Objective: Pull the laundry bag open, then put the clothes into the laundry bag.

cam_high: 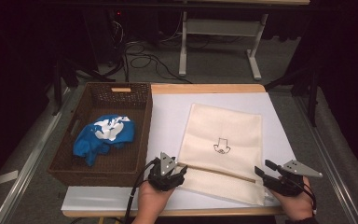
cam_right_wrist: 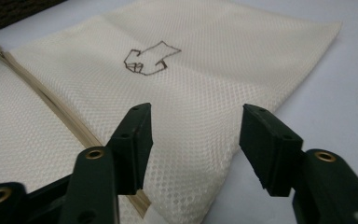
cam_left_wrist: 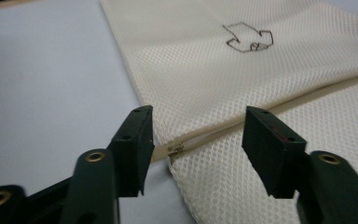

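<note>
A cream mesh bag (cam_high: 221, 144) with a small dark drawing lies flat on the white sheet (cam_high: 168, 116); a zipper (cam_high: 219, 171) runs across its near part. My left gripper (cam_high: 182, 171) stands open at the bag's near left edge, and in the left gripper view its jaws flank the zipper's end (cam_left_wrist: 175, 149) with nothing pinched. At the bag's near right edge my right gripper (cam_high: 263, 169) is open too. The right gripper view has the bag (cam_right_wrist: 191, 93) lying under the gap (cam_right_wrist: 195, 140) between the jaws, untouched. A blue and white cloth (cam_high: 103, 135) lies crumpled in the brown wicker basket (cam_high: 147, 126).
The basket stands on the table's left side, beside the white sheet. The table's front edge runs just under both hands. Beyond the far edge are a grey floor with cables and a white table frame (cam_high: 221, 42).
</note>
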A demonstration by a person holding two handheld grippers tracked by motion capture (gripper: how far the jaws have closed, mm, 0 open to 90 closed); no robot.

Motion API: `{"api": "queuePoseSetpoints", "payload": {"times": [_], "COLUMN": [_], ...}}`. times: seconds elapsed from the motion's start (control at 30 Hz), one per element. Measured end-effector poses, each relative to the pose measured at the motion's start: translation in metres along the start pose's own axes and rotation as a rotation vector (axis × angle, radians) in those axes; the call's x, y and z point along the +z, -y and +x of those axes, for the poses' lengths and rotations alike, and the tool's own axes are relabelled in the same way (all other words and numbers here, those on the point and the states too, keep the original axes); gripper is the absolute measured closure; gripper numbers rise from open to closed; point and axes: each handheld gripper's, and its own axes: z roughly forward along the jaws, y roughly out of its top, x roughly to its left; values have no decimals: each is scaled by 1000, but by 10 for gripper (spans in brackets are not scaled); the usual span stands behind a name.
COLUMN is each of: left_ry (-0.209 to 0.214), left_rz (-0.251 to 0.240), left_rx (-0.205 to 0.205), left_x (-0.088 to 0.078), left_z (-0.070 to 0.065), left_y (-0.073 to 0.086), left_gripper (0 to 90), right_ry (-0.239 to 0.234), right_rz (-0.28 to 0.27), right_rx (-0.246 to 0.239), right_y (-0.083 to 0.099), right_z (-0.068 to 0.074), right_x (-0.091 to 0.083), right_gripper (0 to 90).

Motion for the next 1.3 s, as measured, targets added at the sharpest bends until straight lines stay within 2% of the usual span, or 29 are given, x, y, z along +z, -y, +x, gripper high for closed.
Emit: {"api": "queuePoseSetpoints", "payload": {"times": [0.1, 0.23, 0.27, 0.3, 0.47, 0.5, 0.7, 0.83, 0.97, 1.3], "left_ry": [5, 3, 3, 6, 14, 25, 33, 18, 9, -45], "left_rz": [-24, -44, -44, -53, -68, -65, -78, -90, -96, -122], "left_rx": [-9, 1, 1, -2, 6, 1, 12, 28, 25, -1], "left_x": [-4, -8, -8, -10, -12, -13, -22, -29, -39, -69], "left_z": [-3, -5, -5, -5, -9, -11, -13, -12, -6, 13], "left_y": [-3, -8, -8, -11, -17, -19, -30, -36, -39, -47], "left_gripper": [352, 304, 292, 281, 201, 194, 179, 177, 172, 167], "right_ry": [1, -8, -8, -16, -27, -26, -27, -27, -31, -35], "right_rz": [-28, -55, -55, -63, -65, -69, -86, -85, -78, -76], "right_rx": [-45, -63, -63, -73, -86, -82, -63, -59, -58, -50], "right_y": [-3, -9, -9, -10, -10, -10, -11, -10, -12, -12], "right_z": [5, 18, 18, 24, 31, 31, 26, 25, 26, 26], "right_x": [-3, -6, -6, -4, -3, -4, -10, -10, -9, -8], "right_gripper": [371, 211, 211, 152, 77, 61, 20, 14, 8, 5]}}
